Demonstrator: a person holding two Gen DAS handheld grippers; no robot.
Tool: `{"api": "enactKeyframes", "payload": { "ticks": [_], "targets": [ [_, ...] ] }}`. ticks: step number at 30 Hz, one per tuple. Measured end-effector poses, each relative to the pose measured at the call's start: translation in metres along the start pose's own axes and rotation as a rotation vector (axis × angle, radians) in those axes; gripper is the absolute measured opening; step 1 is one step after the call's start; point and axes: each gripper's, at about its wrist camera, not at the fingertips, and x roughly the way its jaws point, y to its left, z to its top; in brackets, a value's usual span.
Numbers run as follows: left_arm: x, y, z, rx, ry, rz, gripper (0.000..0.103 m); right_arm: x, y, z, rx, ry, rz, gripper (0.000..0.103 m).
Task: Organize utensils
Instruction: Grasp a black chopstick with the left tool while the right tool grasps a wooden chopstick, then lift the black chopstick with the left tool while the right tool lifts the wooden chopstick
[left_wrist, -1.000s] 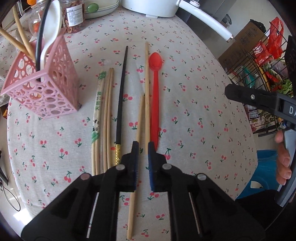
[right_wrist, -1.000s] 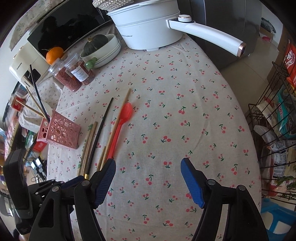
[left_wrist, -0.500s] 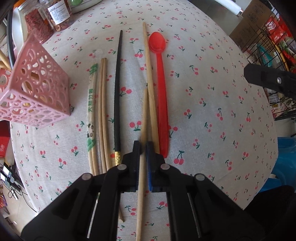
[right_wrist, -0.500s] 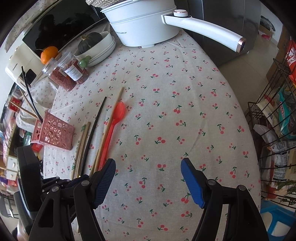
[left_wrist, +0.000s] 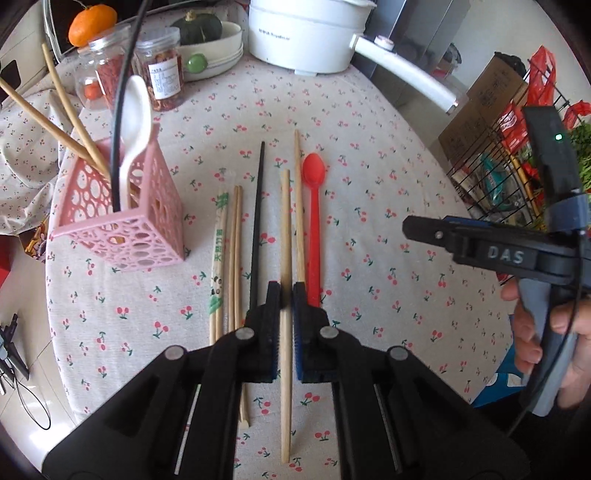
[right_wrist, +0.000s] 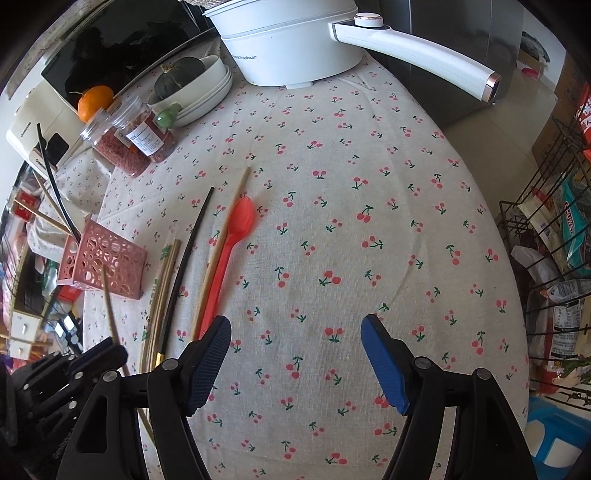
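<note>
My left gripper is shut on a wooden chopstick and holds it lifted above the cloth. Below it lie another wooden chopstick, a red spoon, a black chopstick, two bamboo chopsticks and a wrapped pair. The pink utensil holder stands at the left with a white spoon and chopsticks in it. My right gripper is open and empty over bare cloth, right of the red spoon. The held chopstick shows at the left.
A white electric pot with a long handle, stacked bowls, two jars and an orange stand at the table's back. A wire rack with packets stands right of the table. The table edge is near me.
My left gripper closed on the wooden chopstick and lifted it off the cloth, its view tilting up. The right gripper stayed open and barely moved.
</note>
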Motion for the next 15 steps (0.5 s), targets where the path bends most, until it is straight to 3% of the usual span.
{"api": "enactKeyframes", "payload": {
  "ticks": [6, 10, 13, 15],
  "targets": [
    [-0.037, 0.024, -0.001, -0.028, -0.106, -0.017, 0.007, 0.02, 0.019, 0.01, -0.011, 0.01, 0.063, 0.069],
    [-0.052, 0.043, -0.005, -0.056, -0.148, -0.025, 0.007, 0.036, 0.04, 0.023, -0.022, 0.023, 0.139, 0.032],
    [-0.053, 0.056, -0.005, -0.081, -0.155, -0.03, 0.007, 0.051, 0.057, 0.033, -0.03, 0.04, 0.188, 0.017],
    [-0.054, 0.063, -0.005, -0.096, -0.156, -0.029, 0.007, 0.061, 0.069, 0.038, -0.042, 0.045, 0.181, 0.015]
  ]
}}
